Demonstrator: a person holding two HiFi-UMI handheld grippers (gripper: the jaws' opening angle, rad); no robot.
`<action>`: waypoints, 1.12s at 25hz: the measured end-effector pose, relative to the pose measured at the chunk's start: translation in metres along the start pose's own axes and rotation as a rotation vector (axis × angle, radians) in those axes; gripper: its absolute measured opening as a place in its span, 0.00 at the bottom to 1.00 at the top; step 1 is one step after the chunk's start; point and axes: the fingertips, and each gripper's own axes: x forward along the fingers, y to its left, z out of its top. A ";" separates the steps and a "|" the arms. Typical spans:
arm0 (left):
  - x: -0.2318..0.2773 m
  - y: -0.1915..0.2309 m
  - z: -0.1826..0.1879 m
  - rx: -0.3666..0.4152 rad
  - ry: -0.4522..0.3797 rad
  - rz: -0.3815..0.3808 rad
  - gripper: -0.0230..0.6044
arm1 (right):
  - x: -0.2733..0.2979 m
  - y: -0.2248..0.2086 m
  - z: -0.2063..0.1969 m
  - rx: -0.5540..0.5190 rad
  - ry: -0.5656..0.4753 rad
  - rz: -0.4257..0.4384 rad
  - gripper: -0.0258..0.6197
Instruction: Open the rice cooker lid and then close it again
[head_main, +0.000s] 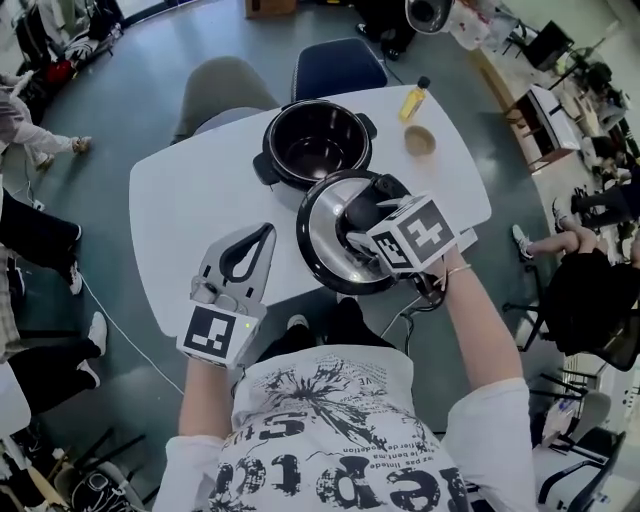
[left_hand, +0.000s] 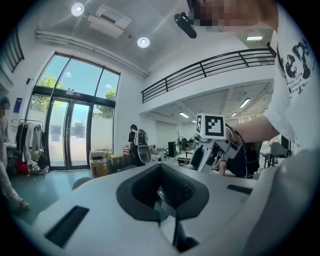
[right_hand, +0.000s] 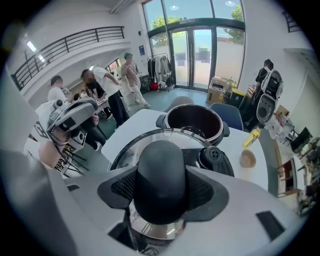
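The black rice cooker (head_main: 316, 140) stands with its top uncovered at the far side of the white table (head_main: 190, 200), its dark pot bare. Its round glass lid (head_main: 322, 238) hangs tilted above the table's near edge, in front of the cooker. My right gripper (head_main: 365, 215) is shut on the lid's black knob (right_hand: 161, 180), which fills the space between the pads in the right gripper view. The cooker (right_hand: 194, 122) shows just beyond the lid there. My left gripper (head_main: 262, 235) hovers over the table to the lid's left, shut with nothing in it.
A yellow bottle (head_main: 414, 98) and a small brown bowl (head_main: 420, 140) sit on the table's far right. Two chairs (head_main: 338, 66) stand behind the table. Several people stand or sit around the room (right_hand: 107, 85). A cable runs across the floor at the left.
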 end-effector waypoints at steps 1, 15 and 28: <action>-0.002 -0.004 0.001 -0.002 -0.001 -0.004 0.06 | -0.001 0.003 -0.006 0.003 0.004 0.001 0.49; -0.003 -0.057 0.024 0.045 -0.028 0.072 0.06 | -0.028 -0.002 -0.043 -0.054 -0.026 0.038 0.49; 0.022 -0.088 0.025 0.048 -0.034 0.229 0.06 | -0.039 -0.042 -0.023 -0.217 -0.052 0.079 0.49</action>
